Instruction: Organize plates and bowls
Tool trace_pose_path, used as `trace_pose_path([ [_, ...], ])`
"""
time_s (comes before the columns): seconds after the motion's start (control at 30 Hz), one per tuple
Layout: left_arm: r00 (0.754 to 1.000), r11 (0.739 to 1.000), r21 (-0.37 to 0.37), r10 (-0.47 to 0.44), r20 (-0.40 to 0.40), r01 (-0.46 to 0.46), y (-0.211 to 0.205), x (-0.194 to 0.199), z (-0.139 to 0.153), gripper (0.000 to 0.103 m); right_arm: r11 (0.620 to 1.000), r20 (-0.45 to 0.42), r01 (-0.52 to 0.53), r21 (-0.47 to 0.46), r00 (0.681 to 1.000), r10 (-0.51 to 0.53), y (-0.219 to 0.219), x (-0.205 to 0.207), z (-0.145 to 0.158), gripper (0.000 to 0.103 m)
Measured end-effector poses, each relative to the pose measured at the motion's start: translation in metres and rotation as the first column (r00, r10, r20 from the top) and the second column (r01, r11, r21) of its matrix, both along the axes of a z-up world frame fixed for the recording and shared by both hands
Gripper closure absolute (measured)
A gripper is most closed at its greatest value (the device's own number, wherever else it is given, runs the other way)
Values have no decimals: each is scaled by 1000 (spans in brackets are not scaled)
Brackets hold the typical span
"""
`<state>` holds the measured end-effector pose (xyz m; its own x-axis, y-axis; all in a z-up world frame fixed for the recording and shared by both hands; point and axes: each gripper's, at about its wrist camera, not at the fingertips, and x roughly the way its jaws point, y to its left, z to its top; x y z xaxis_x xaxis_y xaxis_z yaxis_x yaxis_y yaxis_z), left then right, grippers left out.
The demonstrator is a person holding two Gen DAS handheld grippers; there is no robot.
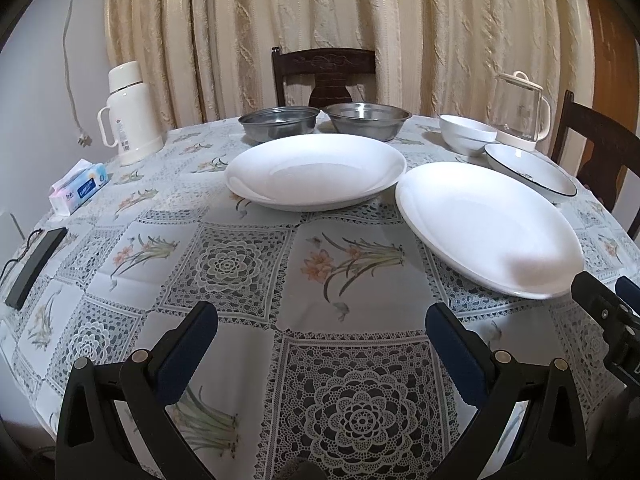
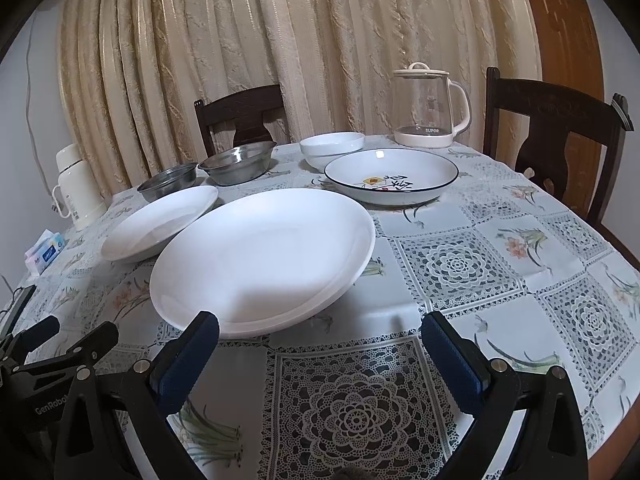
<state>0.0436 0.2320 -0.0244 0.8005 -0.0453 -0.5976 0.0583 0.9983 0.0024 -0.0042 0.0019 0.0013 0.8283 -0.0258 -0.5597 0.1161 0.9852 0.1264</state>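
2 white plates (image 2: 262,258) (image 1: 316,170) are being shown side by side on the floral lace tablecloth (image 1: 248,264), with 2 steel bowls (image 1: 280,122) (image 1: 366,120), a stack of white bowls (image 2: 332,148) and a blue-rimmed painted dish (image 2: 390,180) lying behind them toward the curtain (image 2: 280,40). The left gripper (image 1: 320,320) and right gripper (image 2: 320,328) are being held low over the cloth near the table's front edge, jaws spread wide and gripping nothing, the right one just before the nearer plate. A glass kettle (image 2: 428,108), a white flask (image 1: 128,114) and a tissue pack (image 1: 78,186) are being kept at the table's edges.
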Motion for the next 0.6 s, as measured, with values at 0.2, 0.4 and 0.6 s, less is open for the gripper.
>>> trace_pose_path([
  [0.2, 1000, 1000, 2, 0, 0, 0, 0, 0, 0, 0, 1000, 0, 0, 0, 1000, 0, 0, -1, 0, 0],
  [0.4, 1000, 1000, 10, -2, 0, 2, -1, 0, -1, 0, 1000, 1, -1, 0, 1000, 1, -1, -1, 0, 0],
  [0.6, 1000, 1000, 16, -7, 0, 7, -1, -1, -2, 0, 1000, -1, -1, 2, 1000, 1, -1, -1, -1, 0],
])
